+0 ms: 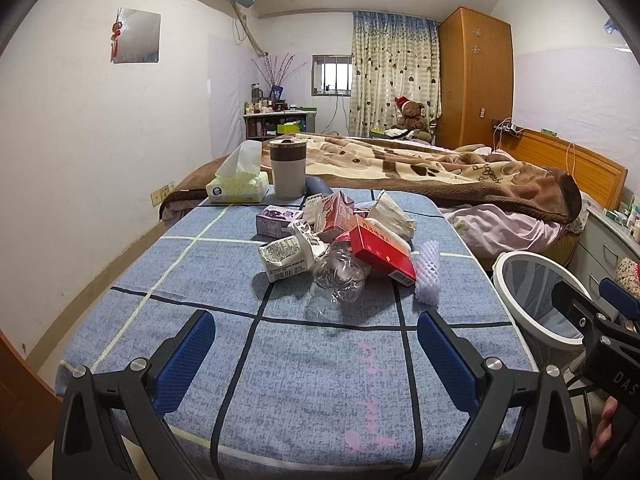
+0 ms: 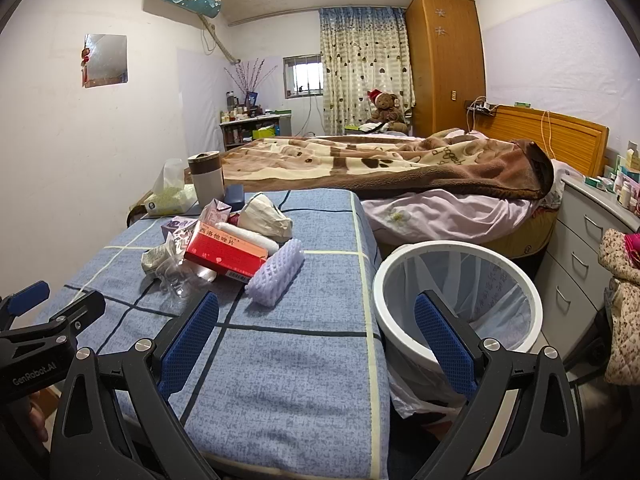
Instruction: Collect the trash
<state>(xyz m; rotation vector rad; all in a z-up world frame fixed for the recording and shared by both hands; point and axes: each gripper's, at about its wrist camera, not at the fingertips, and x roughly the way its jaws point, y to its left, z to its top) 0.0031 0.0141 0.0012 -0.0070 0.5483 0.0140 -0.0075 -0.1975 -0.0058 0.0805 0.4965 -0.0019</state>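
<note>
Tongs (image 2: 316,334) spread, bin (image 2: 404,264) bag-lined

Lighting: we see soft, even daylight, its visible source the small window (image 1: 331,75) at the far wall, which is blown out to white. Shadows: we note faint, soft-edged ones under the trash pile (image 1: 336,244) on the blue cloth (image 1: 200,280). Glare: mild sheen on the mirror (image 1: 137,36). Focus: sharp at centre in both views. Distortion: strong fisheye bowing of walls and ceiling, with dark vignetted corners.
</note>
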